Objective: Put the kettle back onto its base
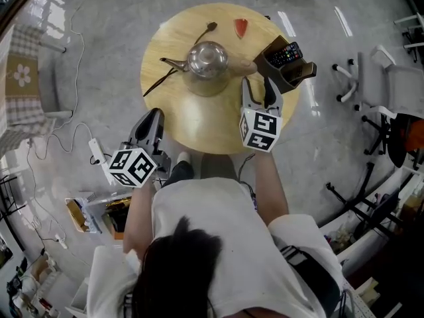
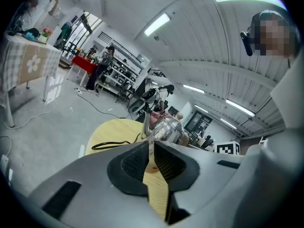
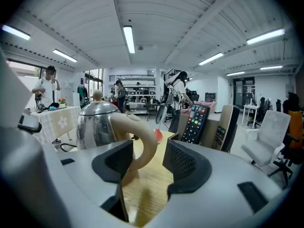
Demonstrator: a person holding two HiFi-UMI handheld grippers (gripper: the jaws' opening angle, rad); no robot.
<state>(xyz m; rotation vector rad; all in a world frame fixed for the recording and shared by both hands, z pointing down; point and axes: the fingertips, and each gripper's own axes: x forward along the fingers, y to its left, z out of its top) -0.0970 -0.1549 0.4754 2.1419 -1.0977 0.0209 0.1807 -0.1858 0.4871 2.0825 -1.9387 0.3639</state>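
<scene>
The right gripper point(image 1: 260, 91) is seen with its fingers point(image 3: 183, 163) spread wide, and nothing is pinched. In the right gripper view, the kettle's pale curved handle point(image 3: 142, 137) is lined up just ahead of the gap. Part of it is hidden behind the left-hand finger, and neither pad is pressed on it. From the head view the fingertips are found just short of the handle point(image 1: 244, 65), close to it but apart.

The right forearm is stretched from the body over the near edge of the round wooden worktop point(image 1: 205, 121). The gripper is tipped slightly downward and aimed at the handle, with its marker cube point(image 1: 260, 130) at the rear.

Over to the left gripper point(image 1: 154, 114): its fingers point(image 2: 133, 163) are pressed almost together, with only a thin slit between the pads and nothing in it. It is held off the worktop's near-left edge, above the floor, angled toward the kettle. Its own marker cube point(image 1: 132, 167) is turned up to the camera.

The kettle point(image 1: 207, 59), shiny metal with a knobbed lid, stands upright near the middle of the worktop. It appears seated on its round base point(image 1: 207, 88), with the spout to the picture's left and the handle to the right. A black cord point(image 1: 159, 81) is trailed from the base toward the left rim. A dark holder with remotes point(image 1: 291, 68) is set at the worktop's right edge, just beyond the right gripper.
</scene>
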